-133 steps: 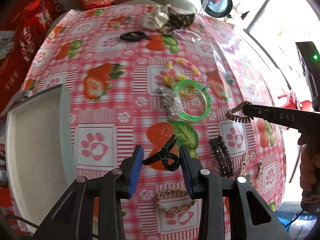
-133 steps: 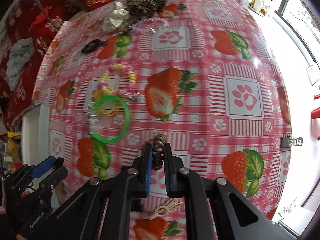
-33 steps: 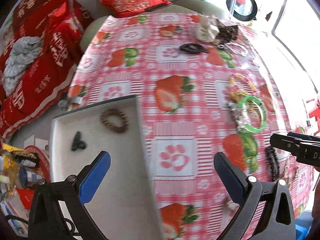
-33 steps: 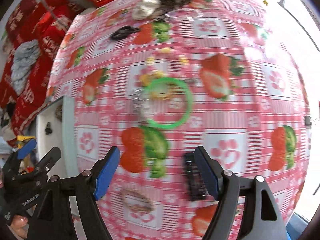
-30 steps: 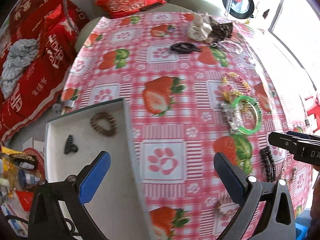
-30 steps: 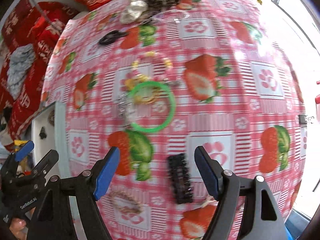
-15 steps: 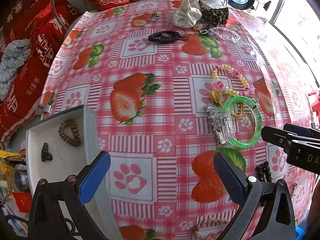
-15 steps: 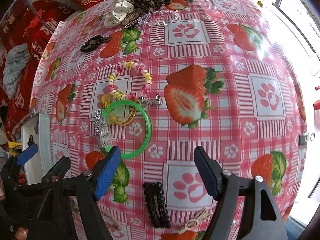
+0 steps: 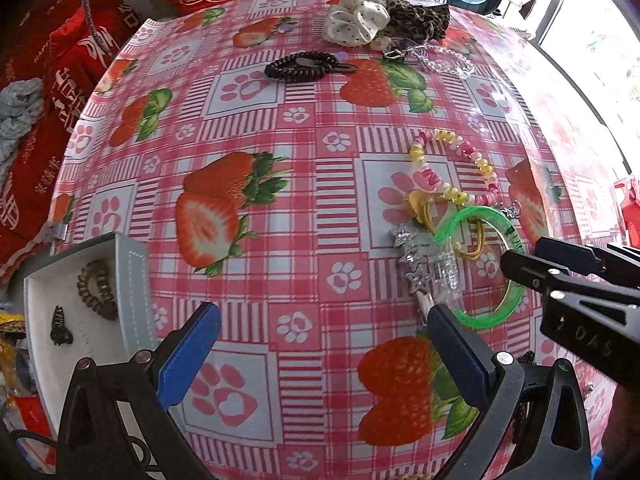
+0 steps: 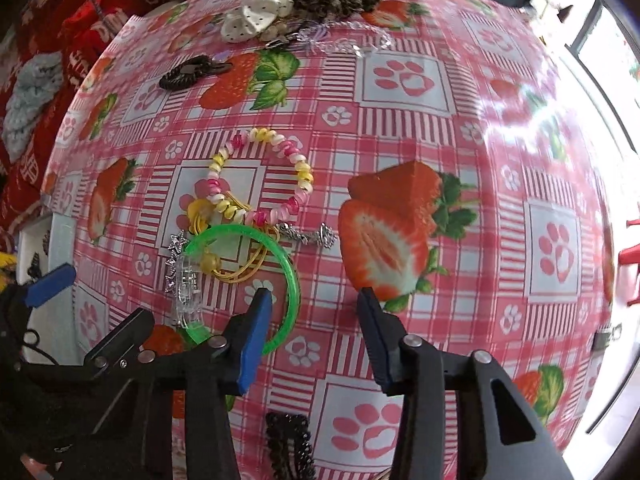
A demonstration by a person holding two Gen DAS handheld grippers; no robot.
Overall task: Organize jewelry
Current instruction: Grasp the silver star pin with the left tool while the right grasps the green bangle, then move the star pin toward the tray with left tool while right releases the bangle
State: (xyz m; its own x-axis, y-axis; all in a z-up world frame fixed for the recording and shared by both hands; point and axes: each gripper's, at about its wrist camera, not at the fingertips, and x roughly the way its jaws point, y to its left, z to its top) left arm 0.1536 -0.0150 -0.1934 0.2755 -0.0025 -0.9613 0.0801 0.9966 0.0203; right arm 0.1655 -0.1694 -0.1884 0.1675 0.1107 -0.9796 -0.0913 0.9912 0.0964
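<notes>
A green bangle (image 9: 505, 240) (image 10: 289, 268) lies on the strawberry tablecloth over a silver hair clip (image 9: 416, 268) (image 10: 180, 276), yellow elastics (image 10: 240, 268) and a pink-yellow bead bracelet (image 9: 456, 168) (image 10: 260, 176). My left gripper (image 9: 320, 344) is open and empty, just left of this pile. My right gripper (image 10: 316, 320) is open and empty, its left finger (image 10: 252, 336) at the bangle's near rim. A white tray (image 9: 132, 280) at the left holds a brown coil tie (image 9: 96, 288) and a small black clip (image 9: 60, 326).
At the far side lie a dark coil hair tie (image 9: 300, 66) (image 10: 188, 72), a white scrunchie (image 9: 352, 20), a leopard scrunchie (image 9: 416, 16) and a clear bead chain (image 9: 444, 60). A black beaded clip (image 10: 288, 436) lies near the front edge. A red sofa stands at the left.
Both grippers, open throughout, have moved forward toward the jewelry pile. The tray has slid to the left edge of the left wrist view. The right gripper's left finger now reaches the green bangle.
</notes>
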